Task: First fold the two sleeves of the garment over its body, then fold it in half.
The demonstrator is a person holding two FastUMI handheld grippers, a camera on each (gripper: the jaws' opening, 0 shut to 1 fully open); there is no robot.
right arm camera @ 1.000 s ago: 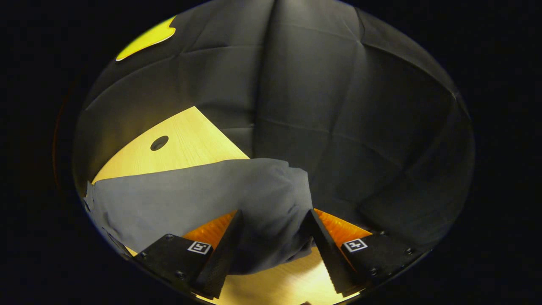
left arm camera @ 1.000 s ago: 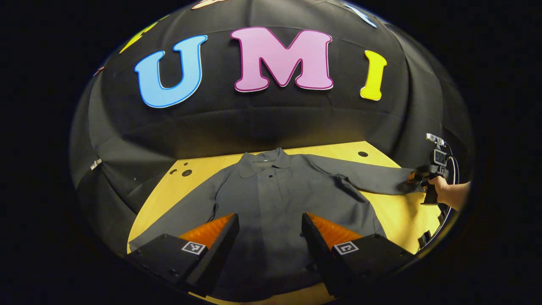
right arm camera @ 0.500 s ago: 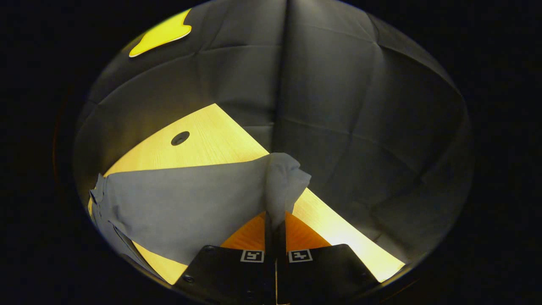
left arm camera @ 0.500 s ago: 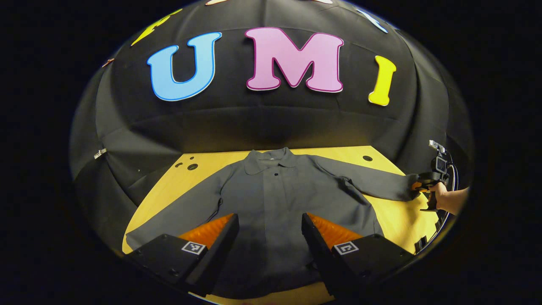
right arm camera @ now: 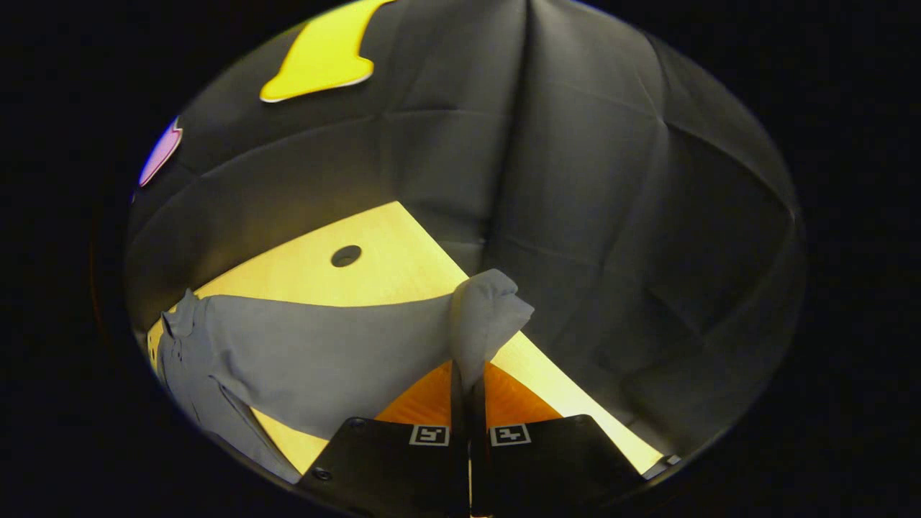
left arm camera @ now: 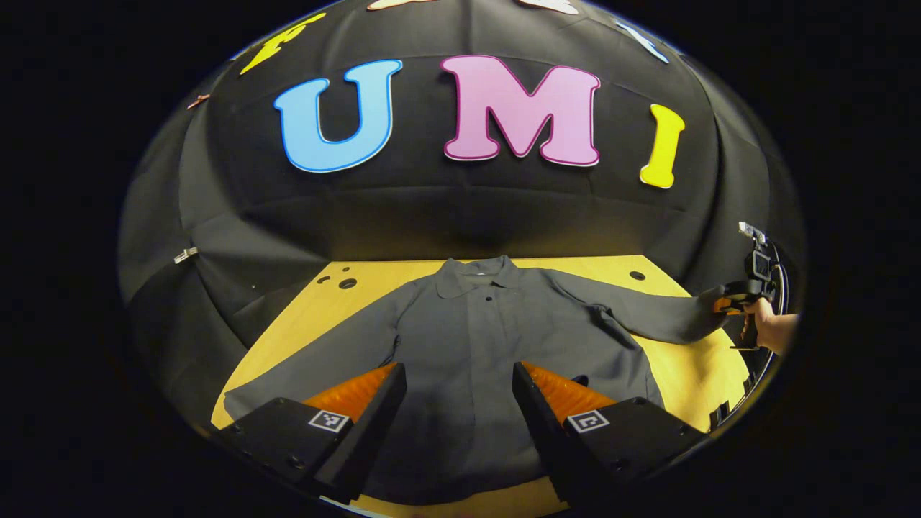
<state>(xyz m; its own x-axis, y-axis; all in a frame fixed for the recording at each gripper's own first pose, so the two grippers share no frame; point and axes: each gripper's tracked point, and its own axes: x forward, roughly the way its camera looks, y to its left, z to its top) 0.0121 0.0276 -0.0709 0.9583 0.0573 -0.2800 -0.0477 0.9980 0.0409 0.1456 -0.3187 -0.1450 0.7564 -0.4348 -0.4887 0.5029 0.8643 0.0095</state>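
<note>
**Right sleeve cuff clamped; left gripper apart over the hem**

The grey garment (left arm camera: pixel 475 352) lies face up and spread flat on the yellow tabletop (left arm camera: pixel 691 367), collar toward the booth wall, both sleeves stretched out to the sides.

Your right gripper (right arm camera: pixel 468 388) has its fingers pressed together on the cuff of the right sleeve (right arm camera: pixel 324 352). The cuff bunches up just above the fingertips, and the sleeve runs from there back toward the garment body, sagging a little above the tabletop. In the left gripper view, your right gripper (left arm camera: pixel 723 306) sits at the far right edge of the tabletop, with your hand (left arm camera: pixel 770 327) behind it.

Your left gripper (left arm camera: pixel 460 403) hangs over the lower middle of the garment with its fingers spread wide, nothing between them. The left sleeve (left arm camera: pixel 302 374) lies flat on the tabletop.
</note>
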